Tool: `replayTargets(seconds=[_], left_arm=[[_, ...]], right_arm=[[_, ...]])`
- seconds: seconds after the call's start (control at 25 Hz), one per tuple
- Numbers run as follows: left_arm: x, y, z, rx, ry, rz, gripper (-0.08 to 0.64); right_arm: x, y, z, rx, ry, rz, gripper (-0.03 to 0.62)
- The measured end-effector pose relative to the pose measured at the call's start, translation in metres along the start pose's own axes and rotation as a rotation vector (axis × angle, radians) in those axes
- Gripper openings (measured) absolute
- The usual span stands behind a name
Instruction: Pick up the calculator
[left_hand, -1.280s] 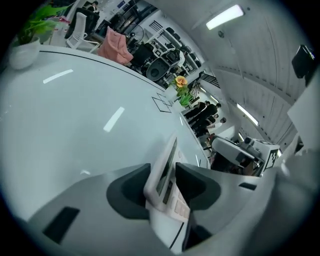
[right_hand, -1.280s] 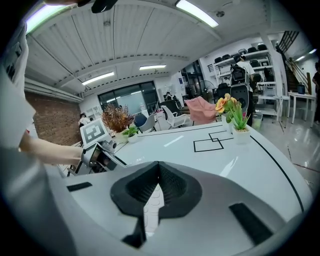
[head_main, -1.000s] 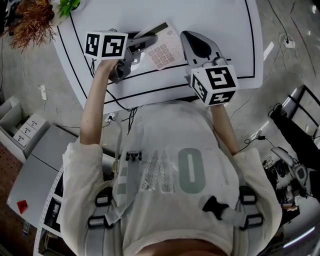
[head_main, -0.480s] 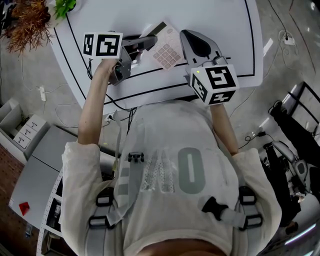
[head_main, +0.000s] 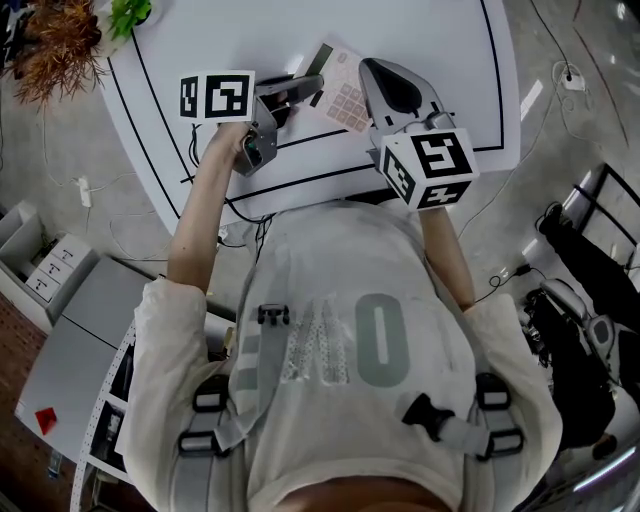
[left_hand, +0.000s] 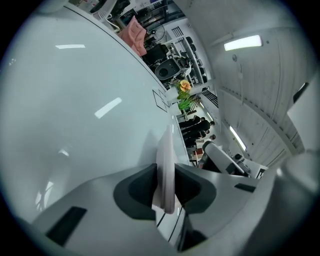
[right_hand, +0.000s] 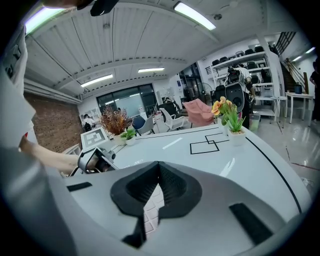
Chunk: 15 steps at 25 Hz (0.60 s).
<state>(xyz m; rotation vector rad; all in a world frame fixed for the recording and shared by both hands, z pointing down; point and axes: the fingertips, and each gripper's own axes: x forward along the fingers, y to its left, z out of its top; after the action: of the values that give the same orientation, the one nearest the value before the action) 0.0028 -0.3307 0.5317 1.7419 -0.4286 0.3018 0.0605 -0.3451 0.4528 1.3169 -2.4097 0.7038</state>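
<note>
Calculator position: one calculator (head_main: 345, 98), upper middle of the head view, over the white table (head_main: 430, 30), between my two tools.
Calculator vs. left tool: its left edge runs into my left gripper (head_main: 305, 90), which comes in from the left of the frame.
Calculator vs. right tool: my right gripper (head_main: 375, 75) sits just beside its right edge, nose toward the top of the frame.
Left jaws: in the left gripper view my left gripper (left_hand: 165, 185) has just been closing. The jaws now stand narrow and are clamped on the calculator (left_hand: 165, 165), seen edge-on at lower centre.
Lift: I cannot tell whether the calculator is clear of the table.
Right jaws: in the right gripper view my right gripper (right_hand: 159, 172) has its jaws together and holds nothing. The calculator keys (right_hand: 152, 210) show through the gap below the tips.
Count, tools: two grippers, each with one marker cube.
Count, plants: three on the table in the right gripper view: a flowering pot (right_hand: 227, 122) at right, a brown bush (right_hand: 115, 120) and a small green one (right_hand: 129, 134) at left centre.
</note>
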Motion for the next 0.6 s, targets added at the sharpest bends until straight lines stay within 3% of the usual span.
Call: replayTargets(seconds=[0.36, 0.6], left_arm=[[-0.002, -0.039, 0.014, 0.067, -0.092, 0.01, 0.089], [-0.014, -0.064, 0.037, 0.2, -0.195, 0.066, 0.089]], right_arm=[[-0.035, -0.004, 0.019, -0.029, -0.069, -0.023, 0.008], [-0.05, -0.006, 0.041, -0.077, -0.137, -0.047, 0.008]])
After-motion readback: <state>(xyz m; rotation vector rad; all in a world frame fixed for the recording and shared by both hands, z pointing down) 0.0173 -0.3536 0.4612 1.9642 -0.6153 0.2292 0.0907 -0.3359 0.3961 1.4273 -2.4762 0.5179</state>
